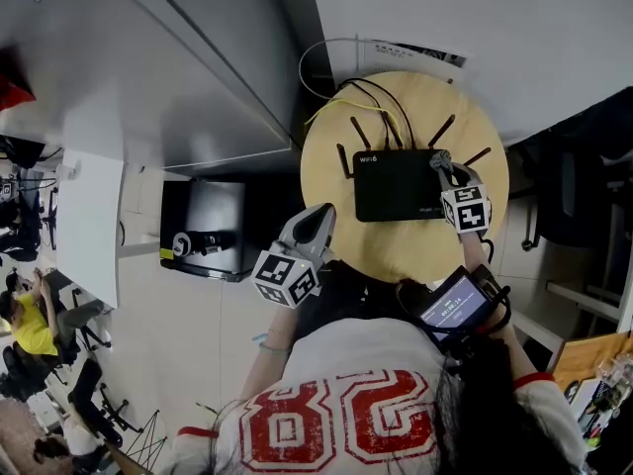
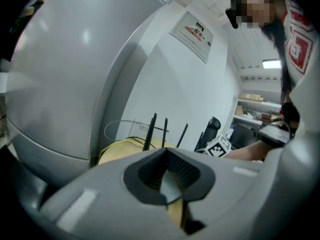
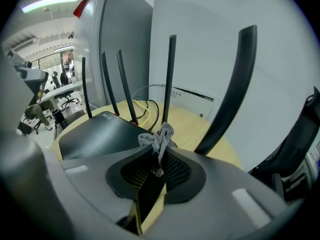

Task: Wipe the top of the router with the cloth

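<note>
A black router [image 1: 398,184] with several upright antennas [image 3: 170,79] lies on a round wooden table [image 1: 396,250]. My right gripper [image 1: 441,160] hovers over the router's right rear corner, shut on a small bunch of grey cloth [image 3: 159,138]. In the right gripper view the cloth sticks up from between the jaws of the right gripper [image 3: 159,153], and the router's top [image 3: 97,134] lies to the left, below them. My left gripper [image 1: 320,216] is at the table's left front edge, off the router, shut and empty. In the left gripper view the left gripper [image 2: 166,156] faces the antennas [image 2: 153,130].
Yellow and black cables [image 1: 381,102] and a white wire loop [image 1: 321,62] trail behind the router by the white wall. A grey cabinet [image 1: 178,77] stands left, with a black box [image 1: 203,231] on the floor beside the table. A dark chair [image 1: 569,181] stands right.
</note>
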`<state>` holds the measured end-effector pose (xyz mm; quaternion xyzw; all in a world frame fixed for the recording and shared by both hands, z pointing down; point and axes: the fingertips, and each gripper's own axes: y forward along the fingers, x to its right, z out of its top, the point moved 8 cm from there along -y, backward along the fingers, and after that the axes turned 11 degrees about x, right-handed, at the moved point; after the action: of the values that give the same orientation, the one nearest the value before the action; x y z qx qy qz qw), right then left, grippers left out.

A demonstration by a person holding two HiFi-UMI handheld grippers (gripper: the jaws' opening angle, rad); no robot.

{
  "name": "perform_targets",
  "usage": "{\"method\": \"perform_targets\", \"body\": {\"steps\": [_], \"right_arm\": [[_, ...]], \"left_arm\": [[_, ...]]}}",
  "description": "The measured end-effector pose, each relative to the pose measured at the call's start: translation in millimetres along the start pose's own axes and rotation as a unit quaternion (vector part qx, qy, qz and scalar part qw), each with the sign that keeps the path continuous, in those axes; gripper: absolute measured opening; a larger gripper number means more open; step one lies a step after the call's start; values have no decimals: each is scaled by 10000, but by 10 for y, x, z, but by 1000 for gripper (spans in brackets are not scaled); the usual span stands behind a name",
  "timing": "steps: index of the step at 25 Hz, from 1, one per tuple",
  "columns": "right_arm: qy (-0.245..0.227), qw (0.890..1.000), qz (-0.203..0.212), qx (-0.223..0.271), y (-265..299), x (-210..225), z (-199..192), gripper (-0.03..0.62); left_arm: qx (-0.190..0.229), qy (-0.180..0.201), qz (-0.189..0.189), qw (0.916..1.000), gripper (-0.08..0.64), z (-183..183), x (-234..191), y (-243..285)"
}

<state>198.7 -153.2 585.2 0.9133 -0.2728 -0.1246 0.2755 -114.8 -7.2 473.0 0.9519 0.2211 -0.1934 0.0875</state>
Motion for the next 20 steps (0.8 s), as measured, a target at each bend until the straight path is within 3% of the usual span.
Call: {"method": "perform_targets", "body": {"steps": [20], "right_arm": [[887, 9960, -5, 108, -829, -504, -555, 57]], "left_arm": [[-116, 27, -590, 9982, 2, -32, 166, 127]]}}
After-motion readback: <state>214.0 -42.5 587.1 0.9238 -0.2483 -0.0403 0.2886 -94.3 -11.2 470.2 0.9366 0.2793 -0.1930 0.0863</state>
